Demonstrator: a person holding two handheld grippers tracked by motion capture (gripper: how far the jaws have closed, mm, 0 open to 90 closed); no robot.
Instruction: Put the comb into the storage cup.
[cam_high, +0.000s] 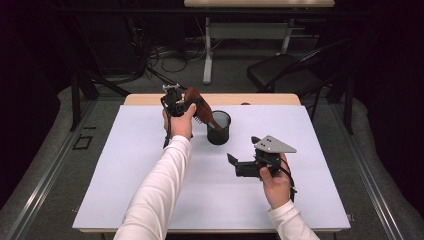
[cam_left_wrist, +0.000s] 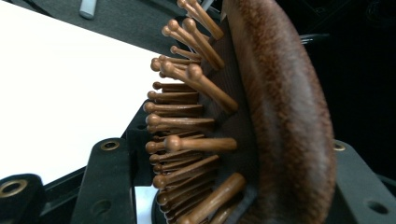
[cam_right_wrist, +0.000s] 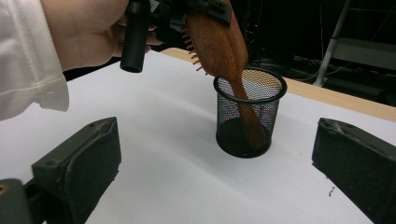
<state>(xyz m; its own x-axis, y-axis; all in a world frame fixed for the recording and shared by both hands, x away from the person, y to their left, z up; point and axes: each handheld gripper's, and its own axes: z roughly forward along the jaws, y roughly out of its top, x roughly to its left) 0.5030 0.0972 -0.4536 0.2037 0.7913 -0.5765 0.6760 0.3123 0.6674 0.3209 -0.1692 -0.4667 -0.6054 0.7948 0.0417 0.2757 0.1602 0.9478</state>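
My left hand-held gripper (cam_high: 176, 101) is clamped on the head of the wooden hairbrush (cam_high: 198, 106); in the left gripper view the brush (cam_left_wrist: 261, 116) sits between the two black jaws, its bristle pins pointing to one side and the smooth back to the other. The brush hangs tilted below this hand-held gripper, handle downward, and the handle is already inside the black mesh cup (cam_high: 219, 127), which stands just under and beside my left hand (cam_high: 181, 122). In the right gripper view I see the handle (cam_right_wrist: 250, 121) through the mesh, reaching near the bottom of the cup (cam_right_wrist: 247, 114), but I cannot tell if it touches the bottom.

I judge that the step in hand is putting the brush into the cup, and it is almost finished. The next move needs a small lowering until the handle rests, then a slow opening of the jaws, so that the heavy head leans on the rim and does not tip the light cup.

My right hand-held gripper (cam_high: 240, 165) has its jaws apart and holds nothing. It hovers over the white counter (cam_high: 150, 190), near the cup on my side of it, and points toward it.
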